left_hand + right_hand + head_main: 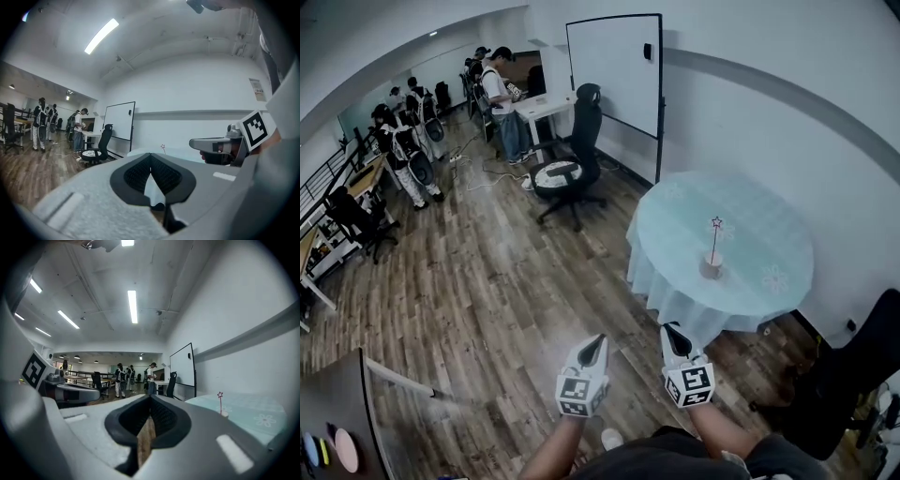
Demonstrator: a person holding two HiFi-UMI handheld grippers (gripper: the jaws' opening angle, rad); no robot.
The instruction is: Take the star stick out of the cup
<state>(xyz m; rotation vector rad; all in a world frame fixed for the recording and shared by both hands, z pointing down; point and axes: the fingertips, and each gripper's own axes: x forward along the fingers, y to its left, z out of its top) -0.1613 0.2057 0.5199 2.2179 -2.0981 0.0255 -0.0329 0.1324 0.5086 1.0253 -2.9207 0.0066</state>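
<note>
A thin pink star stick [714, 240] stands upright in a small pale cup [711, 268] on a round table with a light teal cloth [750, 281]. Both grippers hang over the wooden floor, well short of the table. My left gripper [597, 341] is shut with nothing in it, and my right gripper [673, 330] beside it is shut and empty too. In the right gripper view the star stick [220, 402] and cup [225, 414] show far off to the right of the shut jaws [150, 397]. The left gripper view shows its jaws [150, 155] closed and the star [163, 146] tiny beyond them.
A black office chair [568, 174] and a whiteboard [615, 71] stand behind the table. Another dark chair [848, 380] sits at the lower right. A dark tabletop [336, 417] is at the lower left. Several people stand at desks [412, 141] far back.
</note>
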